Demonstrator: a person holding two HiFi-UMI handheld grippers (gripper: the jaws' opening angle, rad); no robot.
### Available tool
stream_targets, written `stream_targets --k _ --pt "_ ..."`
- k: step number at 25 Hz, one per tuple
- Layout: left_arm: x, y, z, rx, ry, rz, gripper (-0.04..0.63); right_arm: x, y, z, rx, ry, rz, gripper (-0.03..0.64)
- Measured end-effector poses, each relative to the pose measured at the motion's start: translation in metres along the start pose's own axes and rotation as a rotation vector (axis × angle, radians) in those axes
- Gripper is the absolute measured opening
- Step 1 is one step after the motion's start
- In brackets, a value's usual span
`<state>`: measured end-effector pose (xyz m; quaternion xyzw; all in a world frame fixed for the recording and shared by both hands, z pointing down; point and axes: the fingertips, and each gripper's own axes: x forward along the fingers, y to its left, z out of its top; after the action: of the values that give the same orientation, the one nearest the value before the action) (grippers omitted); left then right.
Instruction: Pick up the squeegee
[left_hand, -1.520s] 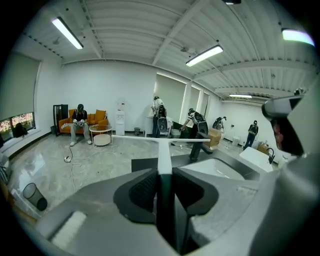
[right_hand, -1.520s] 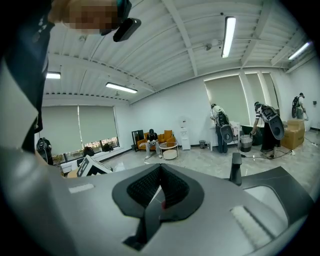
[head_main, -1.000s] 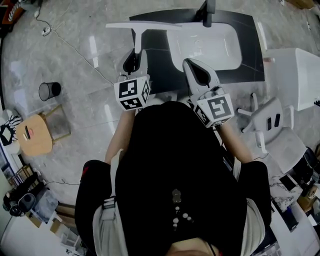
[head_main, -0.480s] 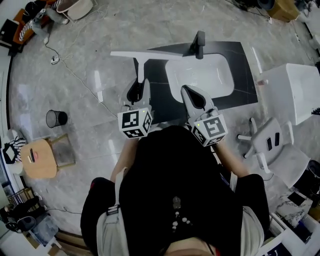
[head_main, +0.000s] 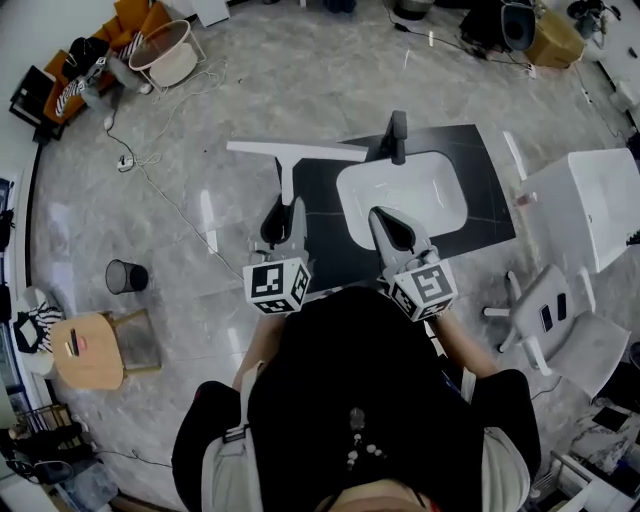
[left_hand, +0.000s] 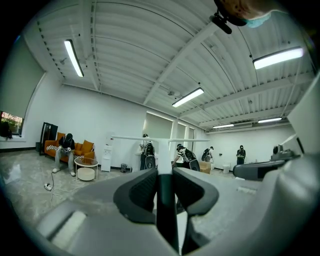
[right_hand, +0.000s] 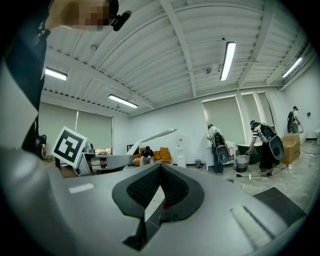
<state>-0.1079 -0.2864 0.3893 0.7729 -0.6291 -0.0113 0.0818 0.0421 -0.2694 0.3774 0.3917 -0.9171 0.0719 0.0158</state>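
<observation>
A: Over the dark counter (head_main: 485, 180), left of the white sink (head_main: 400, 195), where is the squeegee (head_main: 296, 150)?

B: Held out in the air, blade crosswise. The left gripper (head_main: 284, 212) pinches its handle, a pad pressed on either side.

A: And the right gripper (head_main: 385, 222)?

B: Nothing in it. Its jaws look pressed together at the tips, though a narrow slit shows lower down.
</observation>
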Motion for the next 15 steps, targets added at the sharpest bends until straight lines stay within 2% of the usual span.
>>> stream_targets --k 8,15 --pt "-0.007 0.003 0.011 0.003 -0.033 0.000 0.104 0.005 -0.001 0.013 0.003 -0.031 0.012 0.002" --pt "-0.013 0.008 0.009 0.000 -0.036 0.016 0.104 0.011 0.011 0.019 -0.008 -0.049 0.062 0.002"
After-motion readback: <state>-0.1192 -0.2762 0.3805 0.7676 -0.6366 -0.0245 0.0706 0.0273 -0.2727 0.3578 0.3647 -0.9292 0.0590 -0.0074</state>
